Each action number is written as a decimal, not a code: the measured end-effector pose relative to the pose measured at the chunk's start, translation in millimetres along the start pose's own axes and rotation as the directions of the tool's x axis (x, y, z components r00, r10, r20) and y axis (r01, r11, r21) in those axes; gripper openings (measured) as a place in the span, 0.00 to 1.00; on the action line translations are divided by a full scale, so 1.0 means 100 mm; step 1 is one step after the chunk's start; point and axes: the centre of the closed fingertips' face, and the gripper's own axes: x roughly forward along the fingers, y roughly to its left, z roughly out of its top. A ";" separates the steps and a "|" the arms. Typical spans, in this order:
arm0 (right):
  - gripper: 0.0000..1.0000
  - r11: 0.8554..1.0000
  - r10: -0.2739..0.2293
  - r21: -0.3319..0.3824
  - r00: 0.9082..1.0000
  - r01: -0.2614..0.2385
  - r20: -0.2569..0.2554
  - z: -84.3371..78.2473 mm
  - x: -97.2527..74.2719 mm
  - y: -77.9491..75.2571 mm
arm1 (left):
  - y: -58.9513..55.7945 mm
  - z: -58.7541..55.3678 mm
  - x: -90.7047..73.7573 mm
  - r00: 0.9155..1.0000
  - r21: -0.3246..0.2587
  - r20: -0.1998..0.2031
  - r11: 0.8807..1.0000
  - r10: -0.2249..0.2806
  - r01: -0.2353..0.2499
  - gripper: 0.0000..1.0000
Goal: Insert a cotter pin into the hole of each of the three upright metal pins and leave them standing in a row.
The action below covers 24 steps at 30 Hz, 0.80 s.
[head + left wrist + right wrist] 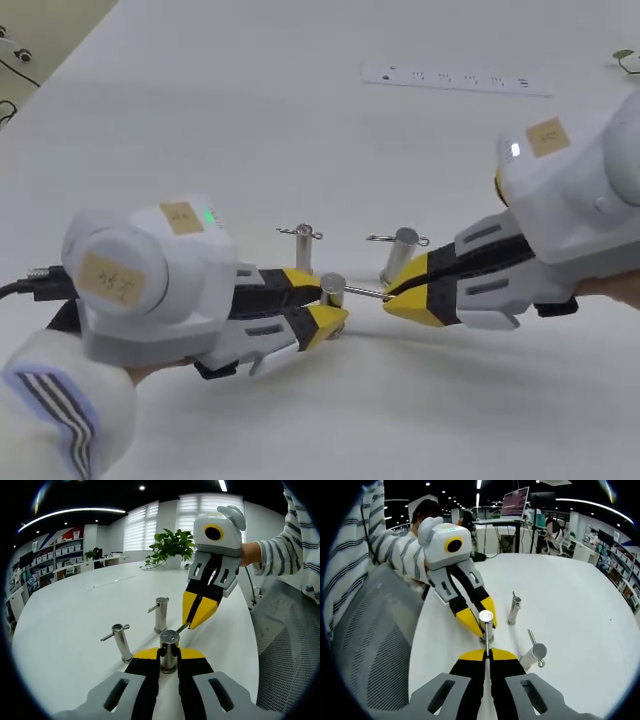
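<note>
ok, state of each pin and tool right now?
Left tool: shut on front pin.
Front pin: upright, not clearly pinned yet.
Right tool: shut on third cotter pin, tip touching front pin.
Rear left pin: upright, first cotter pin through it.
Rear right pin: upright, second cotter pin through it.

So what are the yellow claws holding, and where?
The left gripper clamps the near metal pin by its shaft, below the head. The right gripper pinches a cotter pin by its outer end.
</note>
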 end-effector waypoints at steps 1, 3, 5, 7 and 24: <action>0.03 1.000 -0.001 -0.010 1.000 0.001 0.003 0.01 -0.01 0.01 | 0.00 0.00 0.00 1.000 0.003 -0.002 1.000 0.001 -0.001 0.11; 0.03 1.000 0.009 -0.001 1.000 -0.009 0.011 0.05 0.00 0.02 | -0.03 -0.01 0.01 1.000 0.025 -0.011 1.000 -0.003 0.004 0.11; 0.03 1.000 0.011 -0.017 1.000 -0.011 0.006 0.05 0.03 0.02 | -0.02 -0.01 0.01 1.000 0.003 -0.009 1.000 0.000 0.000 0.11; 0.03 1.000 0.015 -0.009 1.000 -0.015 0.017 0.07 0.05 0.02 | -0.02 -0.02 0.01 1.000 -0.002 -0.005 1.000 0.001 -0.001 0.11; 0.05 0.999 0.001 -0.040 0.999 0.001 0.047 0.18 0.18 0.05 | -0.06 -0.04 0.05 1.000 -0.042 0.006 0.999 0.000 0.000 0.12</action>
